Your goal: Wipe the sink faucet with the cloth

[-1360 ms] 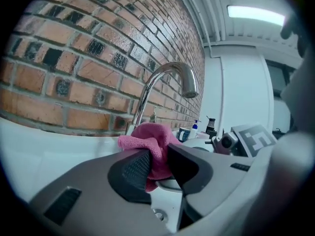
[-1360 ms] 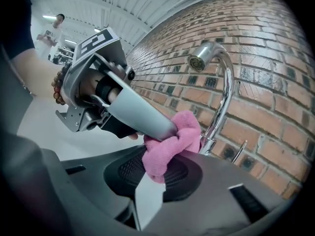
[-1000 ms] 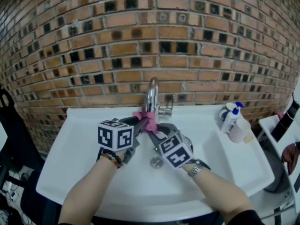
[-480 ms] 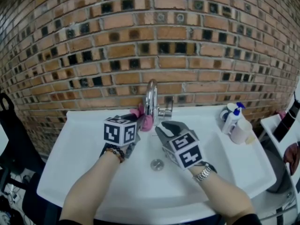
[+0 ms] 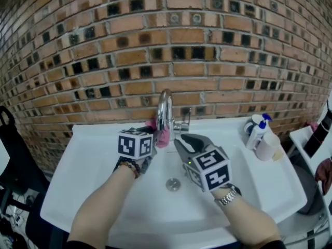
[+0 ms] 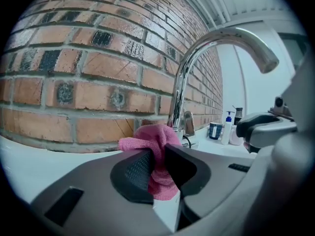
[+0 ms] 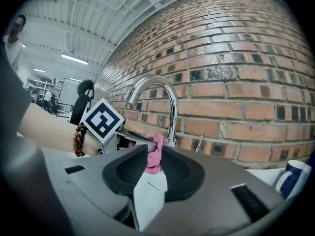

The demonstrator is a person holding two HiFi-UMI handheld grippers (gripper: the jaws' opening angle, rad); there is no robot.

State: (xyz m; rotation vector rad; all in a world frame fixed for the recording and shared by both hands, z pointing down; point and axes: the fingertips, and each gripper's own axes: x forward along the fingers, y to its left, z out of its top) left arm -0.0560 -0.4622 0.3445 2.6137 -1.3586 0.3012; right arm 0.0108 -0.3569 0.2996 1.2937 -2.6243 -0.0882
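A chrome faucet (image 5: 165,109) rises at the back of the white sink (image 5: 93,170). My left gripper (image 5: 153,135) is shut on a bunched pink cloth (image 5: 163,134), held against the left side of the faucet's base. In the left gripper view the cloth (image 6: 157,149) is pinched between the pads, with the spout (image 6: 197,58) arching overhead. My right gripper (image 5: 182,139) hovers just right of the cloth, in front of the faucet, its jaws a narrow gap apart and empty. In the right gripper view the cloth (image 7: 154,156) lies beyond the fingertips.
A brick wall stands right behind the faucet. A drain (image 5: 173,183) sits in the basin below my hands. A pump bottle (image 5: 256,131) and a cup (image 5: 266,143) stand on the sink's right back corner. A black chair (image 5: 10,154) is at the left.
The left gripper has carried the cloth from in front of the faucet toward its base at the left. The right gripper has drawn back from the cloth, risen a little and rolled.
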